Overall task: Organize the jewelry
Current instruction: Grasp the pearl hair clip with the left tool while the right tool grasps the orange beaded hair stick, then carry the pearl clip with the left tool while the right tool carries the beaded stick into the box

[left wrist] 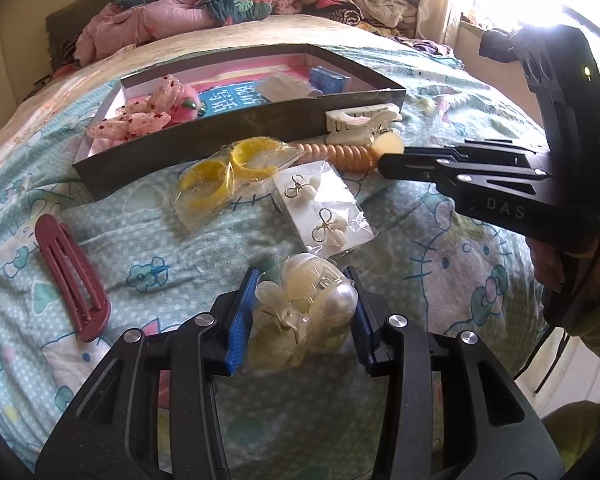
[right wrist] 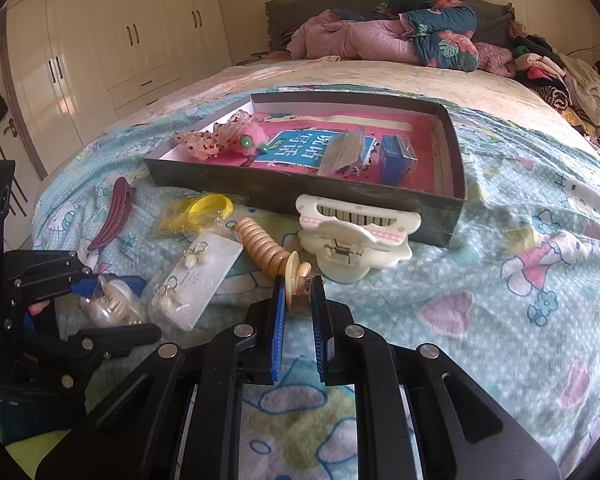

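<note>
Two grips on: left gripper (left wrist: 302,300) pinches the bagged pearl hair clip (left wrist: 320,300) on the bedspread (left wrist: 440,240); right gripper (right wrist: 298,300) sits narrow on the cream disc end of the spiral hair tie (right wrist: 266,248), near the tray (right wrist: 448,136). Bag film is slippery (pearls probably brittle), so squeeze the clip body. Coil is light and springy; disc end seems safest.

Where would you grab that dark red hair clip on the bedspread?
Across its narrow width, near the middle, coming straight down from above. The clip lies flat on the bedspread, long and slim, with bare cloth along both long edges, so fingers should fit either side. End to end it looks too long to span.
</note>
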